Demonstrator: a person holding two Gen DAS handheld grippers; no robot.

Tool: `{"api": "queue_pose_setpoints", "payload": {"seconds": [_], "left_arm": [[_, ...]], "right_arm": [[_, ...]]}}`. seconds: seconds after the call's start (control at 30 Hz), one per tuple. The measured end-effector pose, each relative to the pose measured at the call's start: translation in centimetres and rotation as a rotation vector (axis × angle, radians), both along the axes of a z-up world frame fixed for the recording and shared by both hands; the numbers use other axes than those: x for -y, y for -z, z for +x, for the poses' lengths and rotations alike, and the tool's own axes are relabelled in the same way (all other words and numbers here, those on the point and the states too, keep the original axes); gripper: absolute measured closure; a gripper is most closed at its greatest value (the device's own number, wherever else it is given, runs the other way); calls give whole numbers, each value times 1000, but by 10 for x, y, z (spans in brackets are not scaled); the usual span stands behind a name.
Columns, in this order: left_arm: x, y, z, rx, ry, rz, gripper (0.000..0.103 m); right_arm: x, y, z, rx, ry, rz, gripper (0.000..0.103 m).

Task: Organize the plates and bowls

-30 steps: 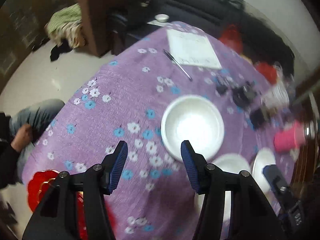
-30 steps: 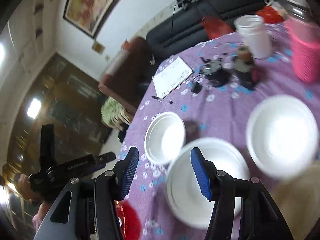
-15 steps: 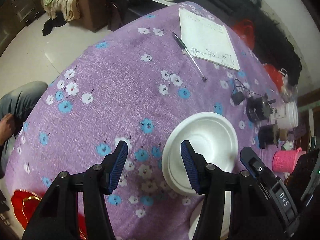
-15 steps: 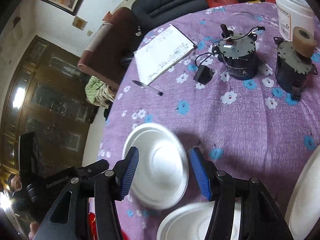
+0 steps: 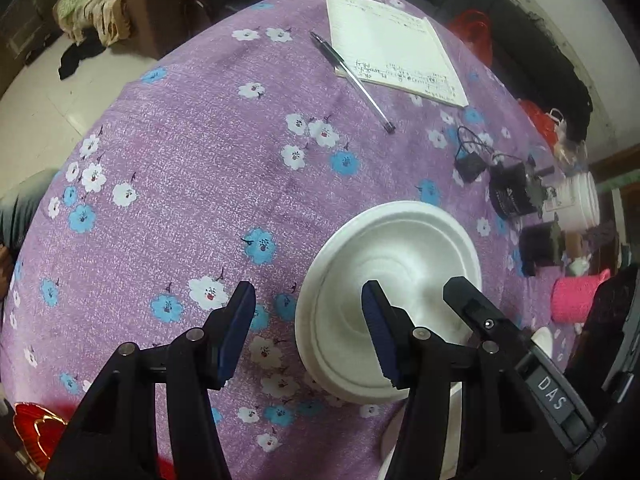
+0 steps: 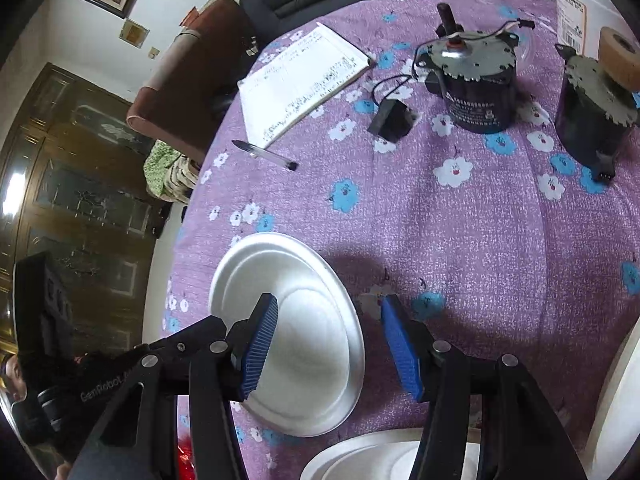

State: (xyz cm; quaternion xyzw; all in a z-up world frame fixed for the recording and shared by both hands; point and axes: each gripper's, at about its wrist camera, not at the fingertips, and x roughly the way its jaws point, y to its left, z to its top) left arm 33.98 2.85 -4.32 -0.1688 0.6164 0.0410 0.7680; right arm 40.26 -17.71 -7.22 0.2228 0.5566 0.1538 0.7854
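Note:
A white foam bowl sits on the purple flowered tablecloth. My left gripper is open, its jaws straddling the bowl's left rim, one finger over the bowl. My right gripper is open, its jaws straddling the right rim of the same bowl, left finger over the bowl. A white plate lies at the bottom edge of the right wrist view, and another white plate at the right edge. The right gripper's body shows in the left wrist view.
A notepad and a pen lie at the far side. Two dark motors, a small black box, a white tub and a pink cup stand to the right. A red object lies at the near left table edge.
Both grippers have moved forward and down to the bowl, which now sits between their jaws. Both stay open. The plates have slid out toward the frame edges.

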Motion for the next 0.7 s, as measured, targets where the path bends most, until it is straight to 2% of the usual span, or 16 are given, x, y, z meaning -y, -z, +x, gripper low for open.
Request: {"api": "queue_pose_setpoints", "payload": {"seconds": [0.17,0.33,0.37,0.43,0.47,0.5,0.53,0.63,0.7], "left_arm": [[4,6,-2,0,10,31,49],[11,9,-4,-4,25,43,50],[13,10,-4,-2,27,47,55],[15,10,-4,-2,30,56,60],[16,10,-4,-2,30,61,66],[16,11,-4,-3,32,63,76],[17,11,-4,-5,36,62,80],[17,14,-4,-8,36,78,89],[17,14,-4,1,42,87,90]], "right_arm": [[-3,4,0,-11,3,-13,49],[-7,8,3,-35,-6,-16,62],[-7,9,2,-39,-5,-14,69],[-8,12,3,-40,2,-27,71],[-8,12,3,-39,4,-30,77],[-8,12,3,-39,7,-32,89],[-8,12,3,-33,7,-42,93],[-9,13,3,-20,14,-59,94],[-10,12,3,-13,16,-65,95]]}}
